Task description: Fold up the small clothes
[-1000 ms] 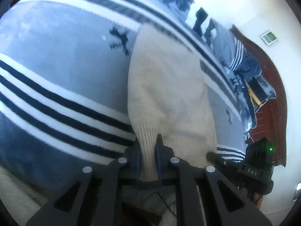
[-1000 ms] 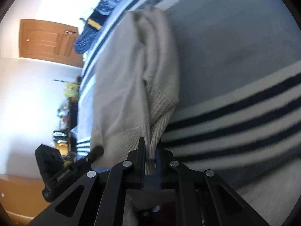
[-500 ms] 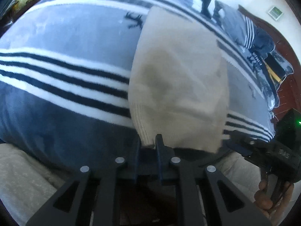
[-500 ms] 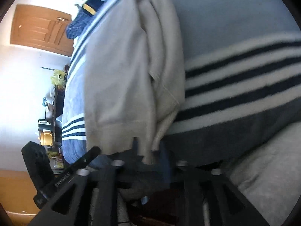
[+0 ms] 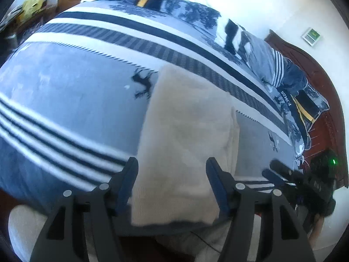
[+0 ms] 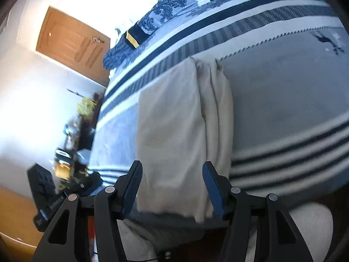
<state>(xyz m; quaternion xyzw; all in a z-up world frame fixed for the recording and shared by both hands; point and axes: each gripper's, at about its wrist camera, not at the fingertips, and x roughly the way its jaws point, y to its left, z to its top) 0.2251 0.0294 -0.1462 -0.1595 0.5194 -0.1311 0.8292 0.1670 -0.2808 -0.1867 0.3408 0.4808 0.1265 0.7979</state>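
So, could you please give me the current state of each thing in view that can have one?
left gripper: open, holding nothing.
right gripper: open, holding nothing.
beige knit garment: released, lying folded lengthwise on the bed, near edge at the bed's edge.
striped blanket: spread flat under the garment.
wooden door: shut.

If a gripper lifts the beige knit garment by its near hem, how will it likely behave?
The beige knit garment would probably droop rather than hold shape: soft lengthwise folds run along its edge in the right wrist view. It likely grips well, since the knit looks textured. Pushed across the striped blanket, it may bunch rather than slide.
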